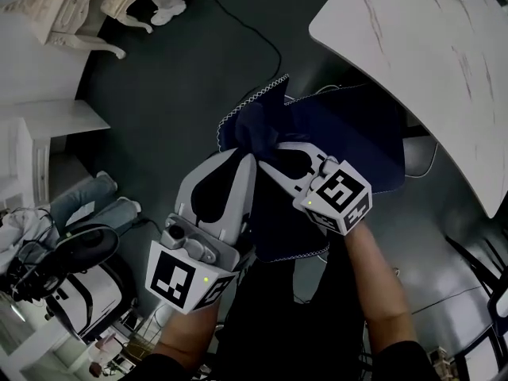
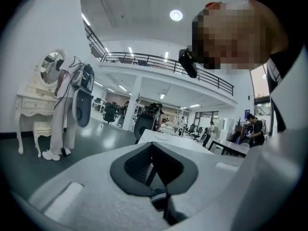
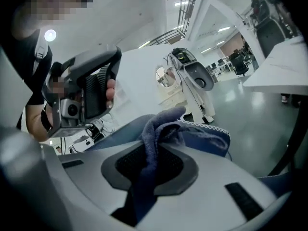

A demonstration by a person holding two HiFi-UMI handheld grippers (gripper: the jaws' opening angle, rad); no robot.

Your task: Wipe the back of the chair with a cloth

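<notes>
Dark floor (image 1: 175, 78) below us, white table (image 1: 429, 62) at upper right. Blue cloth (image 1: 357, 133) hangs over floor, just off table's edge. Our right gripper (image 1: 274, 153) pinches fold of cloth between its jaws. Our left gripper (image 1: 244, 163) just beside it, jaws pressed together on nothing, tip near cloth.

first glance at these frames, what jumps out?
The dark blue cloth with pale stitched edging, bunched at the centre of the head view and clamped in the right gripper. The left gripper sits right beside it, jaws together with no cloth clearly between them. A white marbled table fills the top right corner.
</notes>
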